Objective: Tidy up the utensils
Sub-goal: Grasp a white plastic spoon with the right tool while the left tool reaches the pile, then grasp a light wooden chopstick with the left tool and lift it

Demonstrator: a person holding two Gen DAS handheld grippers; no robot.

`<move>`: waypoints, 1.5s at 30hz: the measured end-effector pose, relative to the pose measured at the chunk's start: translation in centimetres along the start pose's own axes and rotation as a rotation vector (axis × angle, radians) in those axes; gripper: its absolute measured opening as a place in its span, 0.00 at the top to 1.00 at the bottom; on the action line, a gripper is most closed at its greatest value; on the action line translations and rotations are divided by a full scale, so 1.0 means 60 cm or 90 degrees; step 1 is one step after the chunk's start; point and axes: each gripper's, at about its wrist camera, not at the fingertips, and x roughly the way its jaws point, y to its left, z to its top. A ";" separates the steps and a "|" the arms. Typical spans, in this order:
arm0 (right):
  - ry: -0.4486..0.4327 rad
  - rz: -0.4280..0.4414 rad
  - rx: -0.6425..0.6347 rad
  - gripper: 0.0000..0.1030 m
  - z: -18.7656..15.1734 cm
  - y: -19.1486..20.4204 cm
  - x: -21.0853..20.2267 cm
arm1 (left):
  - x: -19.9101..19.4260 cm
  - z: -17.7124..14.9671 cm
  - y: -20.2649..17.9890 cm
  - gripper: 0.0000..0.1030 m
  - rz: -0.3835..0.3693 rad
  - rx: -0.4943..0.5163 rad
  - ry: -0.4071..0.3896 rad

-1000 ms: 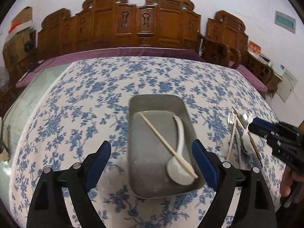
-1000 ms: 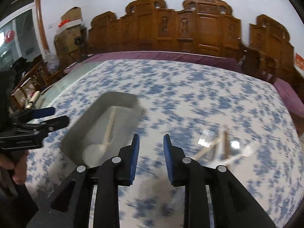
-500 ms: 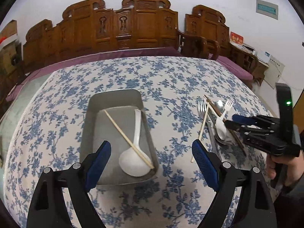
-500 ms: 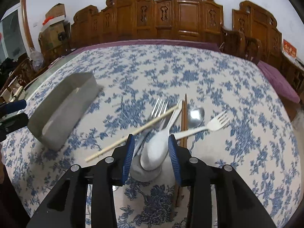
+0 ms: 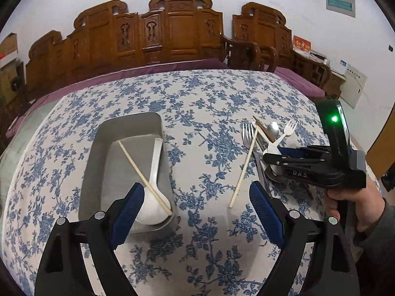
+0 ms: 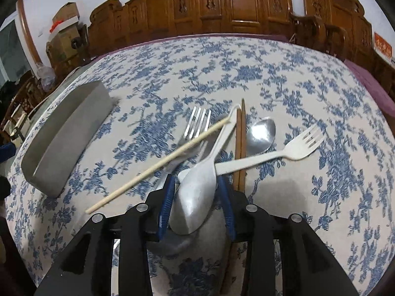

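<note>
A grey metal tray (image 5: 103, 133) on the blue-flowered tablecloth holds a white soup spoon (image 5: 156, 157) with a pale chopstick (image 5: 143, 175) lying across it. My left gripper (image 5: 196, 187) hovers wide open and empty over the cloth just right of the tray's near end. To the right lies a pile: a second white soup spoon (image 6: 197, 192), a pale chopstick (image 6: 158, 165), a metal fork (image 6: 197, 123), a metal spoon (image 6: 261, 133), a white plastic fork (image 6: 296, 145) and dark brown chopsticks (image 6: 243, 128). My right gripper (image 6: 196, 180) is low over the pile, its pads flanking that spoon's bowl without visibly pressing.
A person's hand (image 5: 350, 204) holds the right gripper (image 5: 271, 157) at the table's right side. Carved wooden chairs (image 5: 172, 32) line the far edge. From the right wrist view the tray's outer wall (image 6: 66, 135) stands to the left of the pile.
My right gripper has come down onto the utensil pile and now straddles the white spoon's bowl. The left gripper has slid right, leaving the tray at its left, still wide open.
</note>
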 end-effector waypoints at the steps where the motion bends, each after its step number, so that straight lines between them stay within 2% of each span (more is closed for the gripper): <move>1: -0.002 0.002 -0.005 0.63 -0.001 -0.001 0.000 | 0.002 -0.001 -0.003 0.19 -0.001 -0.001 0.003; 8: 0.000 0.026 0.016 0.69 -0.006 -0.032 -0.020 | 0.033 -0.009 -0.040 0.19 -0.001 0.011 0.037; 16: -0.040 0.057 0.032 0.74 0.016 -0.048 -0.080 | 0.075 0.011 -0.083 0.19 -0.010 0.019 0.064; 17: -0.040 0.060 0.033 0.78 0.016 -0.051 -0.081 | 0.081 0.014 -0.087 0.19 -0.012 0.021 0.067; 18: -0.033 0.060 0.037 0.90 0.015 -0.056 -0.078 | 0.089 0.018 -0.092 0.19 -0.014 0.025 0.072; 23: -0.017 0.067 0.042 0.89 0.014 -0.065 -0.069 | 0.126 0.030 -0.101 0.20 -0.014 0.031 0.097; 33: -0.032 0.074 0.032 0.91 0.029 -0.060 -0.089 | 0.173 0.042 -0.091 0.52 -0.026 0.026 0.137; 40: -0.038 0.068 0.017 0.92 0.035 -0.049 -0.100 | 0.193 0.043 -0.109 0.65 -0.042 0.052 0.157; 42: -0.038 0.067 0.015 0.92 0.035 -0.047 -0.101 | 0.202 0.043 -0.112 0.72 -0.042 0.057 0.164; 45: -0.038 0.067 0.010 0.92 0.035 -0.045 -0.101 | 0.211 0.045 -0.116 0.74 -0.038 0.063 0.170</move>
